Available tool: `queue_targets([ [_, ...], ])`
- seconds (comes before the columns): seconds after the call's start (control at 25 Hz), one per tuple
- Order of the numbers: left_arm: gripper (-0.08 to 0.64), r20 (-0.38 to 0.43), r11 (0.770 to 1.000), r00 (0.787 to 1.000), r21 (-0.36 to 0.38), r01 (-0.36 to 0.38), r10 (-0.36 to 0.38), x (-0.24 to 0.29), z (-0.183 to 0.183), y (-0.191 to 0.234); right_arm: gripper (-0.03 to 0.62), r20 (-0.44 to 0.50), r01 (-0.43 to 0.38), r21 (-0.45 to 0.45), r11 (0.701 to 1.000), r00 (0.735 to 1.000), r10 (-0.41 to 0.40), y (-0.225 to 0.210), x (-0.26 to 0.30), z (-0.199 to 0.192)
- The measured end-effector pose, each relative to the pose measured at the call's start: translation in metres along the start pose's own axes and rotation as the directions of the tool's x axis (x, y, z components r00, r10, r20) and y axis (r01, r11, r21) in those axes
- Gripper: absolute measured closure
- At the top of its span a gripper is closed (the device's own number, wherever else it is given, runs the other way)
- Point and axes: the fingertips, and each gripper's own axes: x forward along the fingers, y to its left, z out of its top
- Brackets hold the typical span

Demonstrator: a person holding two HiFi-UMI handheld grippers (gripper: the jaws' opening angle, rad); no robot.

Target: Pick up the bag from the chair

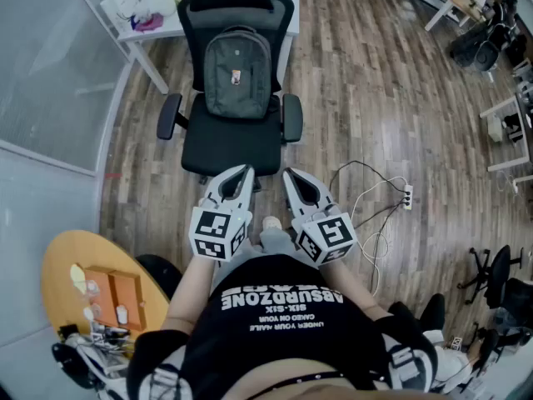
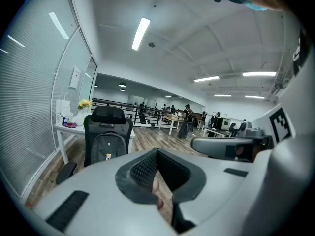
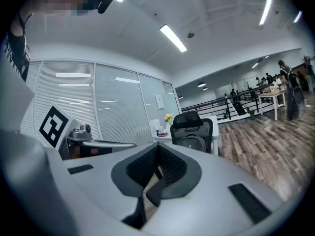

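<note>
Head view: the grey fabric backpack (image 1: 238, 73) stands upright at the upper centre of the frame. Its base is on the seat of the black mesh office chair (image 1: 233, 144) and its back leans against the backrest, between the two armrests. A white table (image 1: 154, 25) stands just behind the chair at the upper left.

The left tongs (image 1: 242, 172) and right tongs (image 1: 289, 174) sit side by side in the middle of the frame, below the seat's front edge and well apart from the bag. Both point toward the chair. Each gripper view shows its jaws pressed together with nothing between them, so they must spread before any hold.

The bag looks soft and only partly filled. It will likely sag and fold when lifted rather than keep its shape, and its weight cannot be told from here. The woven cloth should give the pads good purchase.

The best hold is probably the carry loop at the bag's top, near the headrest, though the loop itself is too small to make out. Failing that, pinch the top seam or a shoulder strap. The chair may roll or swivel if pushed, so lift upward instead of dragging forward.
</note>
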Motion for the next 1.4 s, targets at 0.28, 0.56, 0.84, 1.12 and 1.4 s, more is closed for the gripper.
queue_targets([
  [0.28, 0.548, 0.029, 0.999, 0.998, -0.016, -0.047, 0.048, -0.005, 0.013, 0.013, 0.577, -0.016, -0.013, -0.004, 1.000, 1.000, 0.013, -0.002, 0.008, 0.003],
  [0.56, 0.548, 0.038, 0.994, 0.994, -0.015, -0.106, 0.106, 0.003, 0.016, 0.023, 0.577, 0.001, -0.063, -0.012, 0.998, 0.998, 0.063, -0.013, 0.021, 0.010],
  [0.84, 0.548, 0.082, 0.987, 0.983, -0.031, -0.160, 0.162, 0.023, 0.029, 0.011, 0.576, 0.037, -0.136, -0.008, 0.991, 0.990, 0.136, -0.043, 0.018, 0.020],
  [1.12, 0.548, 0.048, 0.980, 0.979, -0.030, -0.199, 0.200, 0.041, 0.023, 0.022, 0.576, 0.010, -0.148, -0.024, 0.989, 0.989, 0.148, -0.071, 0.037, 0.015],
  [1.4, 0.548, 0.046, 0.980, 0.979, -0.036, -0.198, 0.200, 0.063, 0.030, 0.068, 0.575, -0.011, -0.135, -0.025, 0.991, 0.991, 0.135, -0.080, 0.081, 0.010],
])
